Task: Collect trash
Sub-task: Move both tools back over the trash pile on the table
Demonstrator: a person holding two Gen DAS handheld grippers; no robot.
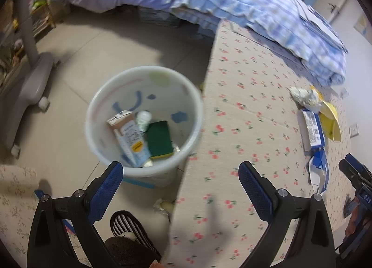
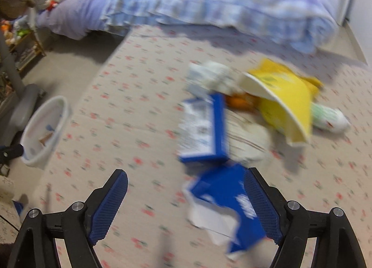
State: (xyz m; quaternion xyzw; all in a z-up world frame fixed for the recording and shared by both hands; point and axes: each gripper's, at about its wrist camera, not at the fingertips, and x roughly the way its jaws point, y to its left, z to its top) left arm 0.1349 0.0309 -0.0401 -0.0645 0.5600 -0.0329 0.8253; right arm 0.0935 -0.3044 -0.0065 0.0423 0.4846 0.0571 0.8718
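- The trash is in two places. Some is already in the white bin (image 1: 144, 123) on the floor: a small carton (image 1: 129, 137), a green sponge (image 1: 160, 140) and a white ball of paper.
- More trash lies on the flowered mat (image 2: 130, 109), well apart from the bin: a torn blue box (image 2: 223, 205), a blue and white box (image 2: 204, 128), a yellow paper bowl (image 2: 281, 102) on its side, crumpled paper (image 2: 216, 77) and a white and green wrapper (image 2: 330, 119).
- The right hand-held gripper (image 2: 186, 207) is over the torn blue box. Its jaws are wide apart. The box sits by the right finger, but the picture is too blurry to tell if they touch — nothing is squeezed yet.
- The left hand-held gripper (image 1: 181, 189) hangs just beside the bin, over its near edge and the mat's edge. Its jaws are very wide and hold nothing.
- What could go wrong: the torn box is floppy and flat, so the fingers may slide off it or only pinch a loose flap that rips.
- The jaws could also grab the mat with the box.
- The boxes lie close together, so one may get pushed away.
- A little scrap (image 1: 164, 206) lies on the floor by the slipper (image 1: 130, 223) — easy to miss or step on.
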